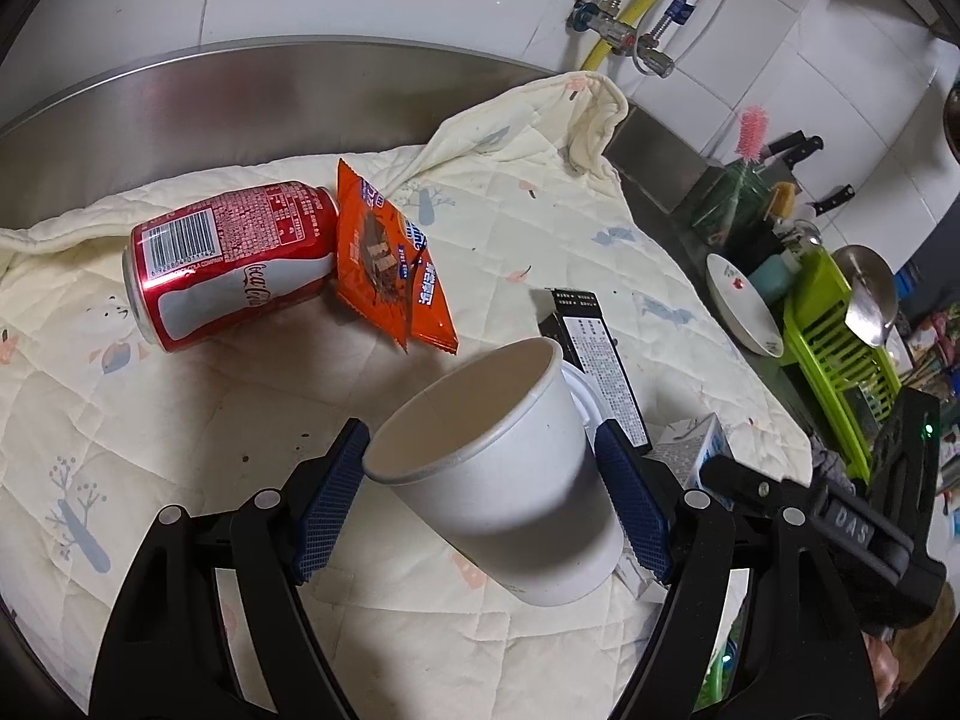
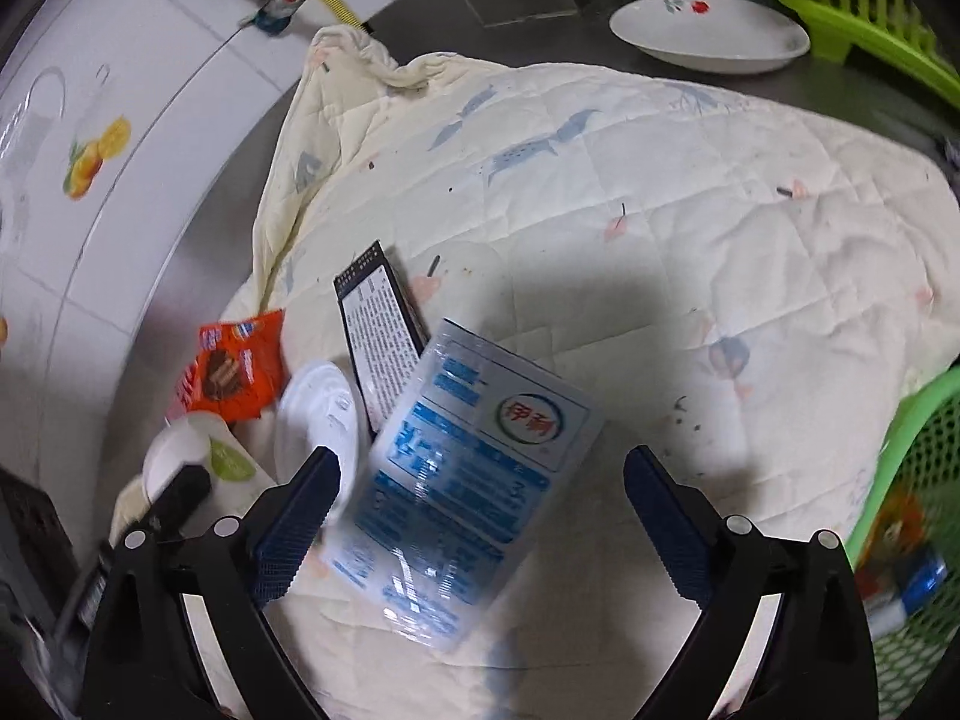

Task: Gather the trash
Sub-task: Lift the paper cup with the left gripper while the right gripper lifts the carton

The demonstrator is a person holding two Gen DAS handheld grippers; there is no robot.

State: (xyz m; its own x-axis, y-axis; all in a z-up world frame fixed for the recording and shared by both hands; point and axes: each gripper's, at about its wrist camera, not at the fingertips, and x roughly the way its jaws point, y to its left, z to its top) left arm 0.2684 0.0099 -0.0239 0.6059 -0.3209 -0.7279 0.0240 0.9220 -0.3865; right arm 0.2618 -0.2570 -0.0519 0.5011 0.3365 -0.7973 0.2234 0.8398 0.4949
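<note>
The paper cup (image 1: 498,468) is seen tipped between the fingers of the left gripper (image 1: 480,498), its open mouth turned toward eleven o'clock and its base toward five o'clock, so that its long axis runs slantwise across the gap. The blue pads (image 1: 333,501) stand apart at either side of the cup wall; the left pad is close against the rim, but whether either pad actually presses the paper cannot be told. On the quilted cloth (image 1: 180,420) beyond, a red soda can (image 1: 231,261) lies on its side at ten o'clock, touching an orange snack wrapper (image 1: 390,264) at twelve o'clock, and a black carton (image 1: 594,360) lies just behind the cup at one o'clock. In the right wrist view, the right gripper (image 2: 480,516) is held wide open above a blue-and-white milk pouch (image 2: 462,510), which fills the gap with its long axis running from one o'clock to seven o'clock; it is blurred, and no contact with the pads is shown. A green basket (image 2: 900,480) is found at three o'clock of that gripper. The cup is judged to be the left gripper's item, and the pouch the right's, the basket lying nearer to the right.
</note>
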